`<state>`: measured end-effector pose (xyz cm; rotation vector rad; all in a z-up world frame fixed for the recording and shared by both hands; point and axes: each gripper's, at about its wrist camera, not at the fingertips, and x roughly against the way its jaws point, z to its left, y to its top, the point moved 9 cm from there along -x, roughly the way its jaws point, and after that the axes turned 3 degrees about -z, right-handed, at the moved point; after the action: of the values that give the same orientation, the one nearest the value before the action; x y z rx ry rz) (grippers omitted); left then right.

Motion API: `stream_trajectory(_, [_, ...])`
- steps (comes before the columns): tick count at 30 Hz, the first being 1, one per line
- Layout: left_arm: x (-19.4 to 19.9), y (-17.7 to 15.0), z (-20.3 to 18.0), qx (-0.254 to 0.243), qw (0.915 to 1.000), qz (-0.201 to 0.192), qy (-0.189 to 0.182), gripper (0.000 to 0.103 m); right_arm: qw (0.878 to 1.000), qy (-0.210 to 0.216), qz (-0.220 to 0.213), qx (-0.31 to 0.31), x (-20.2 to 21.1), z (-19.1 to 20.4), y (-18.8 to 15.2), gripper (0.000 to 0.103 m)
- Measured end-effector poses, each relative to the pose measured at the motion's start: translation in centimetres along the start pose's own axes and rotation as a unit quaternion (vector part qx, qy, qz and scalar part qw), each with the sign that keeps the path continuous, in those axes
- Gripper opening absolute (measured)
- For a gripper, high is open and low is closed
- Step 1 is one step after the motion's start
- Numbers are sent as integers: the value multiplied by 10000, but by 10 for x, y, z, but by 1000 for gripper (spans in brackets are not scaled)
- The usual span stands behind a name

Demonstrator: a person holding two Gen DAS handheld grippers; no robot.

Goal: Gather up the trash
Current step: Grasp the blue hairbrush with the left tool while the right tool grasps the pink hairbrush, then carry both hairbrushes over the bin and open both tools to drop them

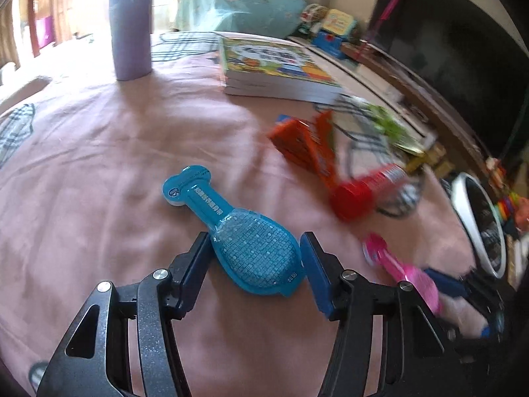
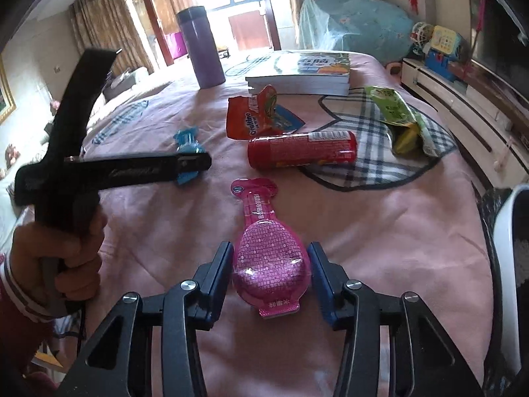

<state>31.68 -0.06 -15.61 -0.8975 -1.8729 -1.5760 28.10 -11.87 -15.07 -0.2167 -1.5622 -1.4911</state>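
A blue spoon-shaped plastic packet [image 1: 231, 231] lies on the pink bedspread [image 1: 99, 172]. My left gripper [image 1: 256, 258] is open, its fingers on either side of the packet's wide end. A pink packet of the same shape [image 2: 267, 251] lies between the open fingers of my right gripper [image 2: 269, 274]. The pink packet also shows in the left wrist view [image 1: 400, 268]. The left gripper [image 2: 195, 165] shows in the right wrist view over the blue packet [image 2: 188, 139]. An orange Ovaltine wrapper [image 2: 254, 115], a red tube [image 2: 301, 149] and a green bag [image 2: 396, 115] lie further back.
A purple flask [image 2: 201, 49] and a stack of books [image 2: 304, 72] stand at the far side of the bed. A white-rimmed bin [image 2: 509, 248] is at the right edge of the bed. A low cabinet with toys [image 2: 446, 53] runs along the right wall.
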Motion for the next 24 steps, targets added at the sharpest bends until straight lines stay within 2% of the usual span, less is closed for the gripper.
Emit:
stream_trajectory(10, [49, -49, -53, -528, 9964, -4, -668, 55, 9967, -200, -347, -711, 43, -32, -21, 47])
stream_trajectory(24, [72, -73, -144, -1347, 9831, -38, -1238, 55, 9843, -537, -906, -1418, 112, -78, -40, 47])
